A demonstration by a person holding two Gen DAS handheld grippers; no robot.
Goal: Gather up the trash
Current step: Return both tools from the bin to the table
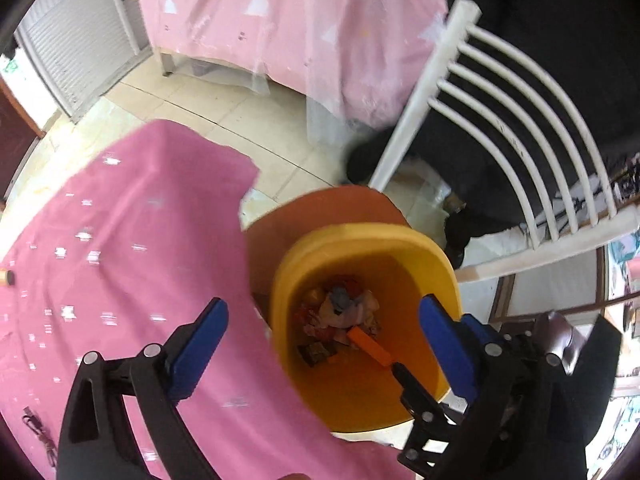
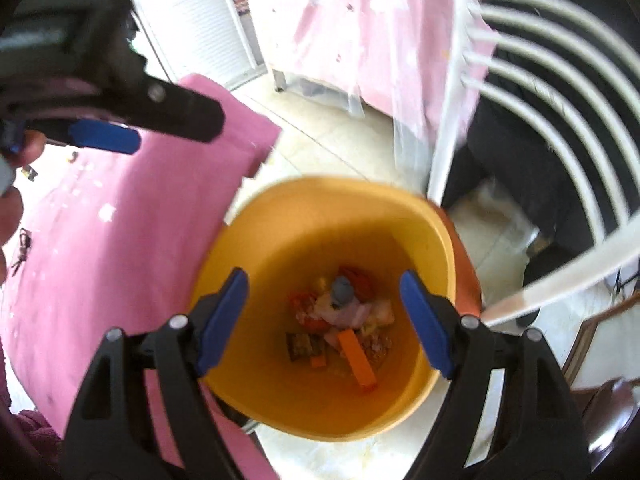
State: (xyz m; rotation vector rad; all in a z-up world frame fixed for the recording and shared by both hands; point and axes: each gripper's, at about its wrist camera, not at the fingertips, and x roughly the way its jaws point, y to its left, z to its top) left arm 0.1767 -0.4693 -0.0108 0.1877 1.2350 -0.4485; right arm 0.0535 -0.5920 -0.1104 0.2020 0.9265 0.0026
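- The right claw (image 2: pixel 324 320) hangs directly above the yellow bin (image 2: pixel 280 216), its blue pads spread wide with nothing between them. I judge this is where a piece is let fall, since the bin's mouth lies straight below the gap.
- The trash heap (image 2: pixel 340 312) sits on the bin floor, straight beneath the right claw: crumpled wrappers, a grey lump and an orange stick (image 2: pixel 358 356).
- The left claw (image 1: pixel 324 340) is also parted and empty. Its left finger hangs over the pink-clothed worktop (image 1: pixel 120 240) and its right finger over the bin's far edge, so it straddles the bin's worktop-side rim.
- The bin stands beside the worktop's edge, probably so scraps need only a short carry.
- The right view alone shows small specks and a little dark object on the cloth well to the claw's left, possibly trash not yet collected.
- The left view alone shows the orange lid (image 1: pixel 340 208) tipped up behind the bin and more of the white chair (image 1: pixel 500 120).
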